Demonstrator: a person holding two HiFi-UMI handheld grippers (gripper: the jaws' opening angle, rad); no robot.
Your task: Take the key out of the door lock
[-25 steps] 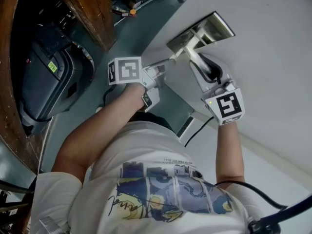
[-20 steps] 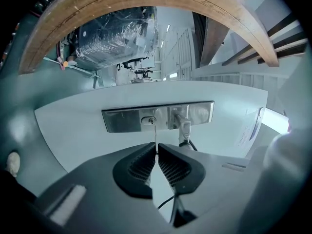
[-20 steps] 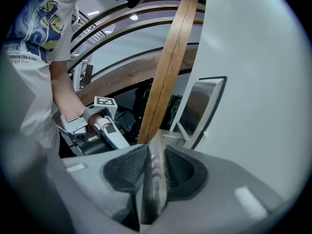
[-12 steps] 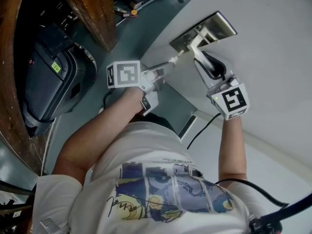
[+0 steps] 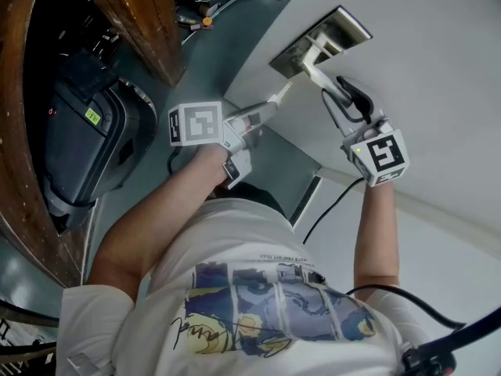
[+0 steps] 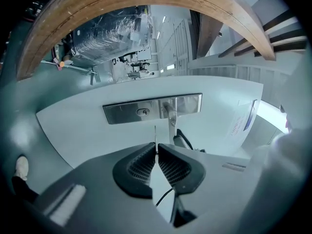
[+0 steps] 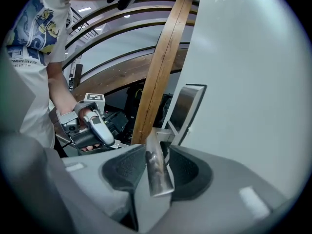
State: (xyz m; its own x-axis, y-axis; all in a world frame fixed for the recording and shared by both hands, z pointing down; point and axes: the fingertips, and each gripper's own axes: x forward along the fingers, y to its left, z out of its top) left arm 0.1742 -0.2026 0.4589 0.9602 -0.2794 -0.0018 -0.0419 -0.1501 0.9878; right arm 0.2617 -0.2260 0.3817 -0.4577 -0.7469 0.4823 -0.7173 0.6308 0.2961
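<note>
A steel lock plate (image 5: 338,30) sits on the white door (image 5: 438,92), and its keyhole (image 6: 143,112) shows no key in it. My left gripper (image 6: 157,147) is shut on the thin key (image 6: 155,134), which stands edge-on between the pads a short way back from the plate. In the head view the left gripper (image 5: 270,104) points up at the plate. The door's lever handle (image 7: 157,174) lies between the jaws of my right gripper (image 7: 158,152), which are opening, with a gap on one side. Seen from the head, the right gripper (image 5: 351,104) is just right of the lever (image 5: 317,69).
A wooden beam (image 5: 133,14) and a dark machine (image 5: 78,131) stand left of the door. A black cable (image 5: 329,202) hangs from the right gripper. A paper notice (image 6: 241,123) is stuck on the door to the right of the plate.
The right gripper has slid right along the lever and its jaws have spread. The left gripper has stayed shut and drawn slightly back from the lock plate.
</note>
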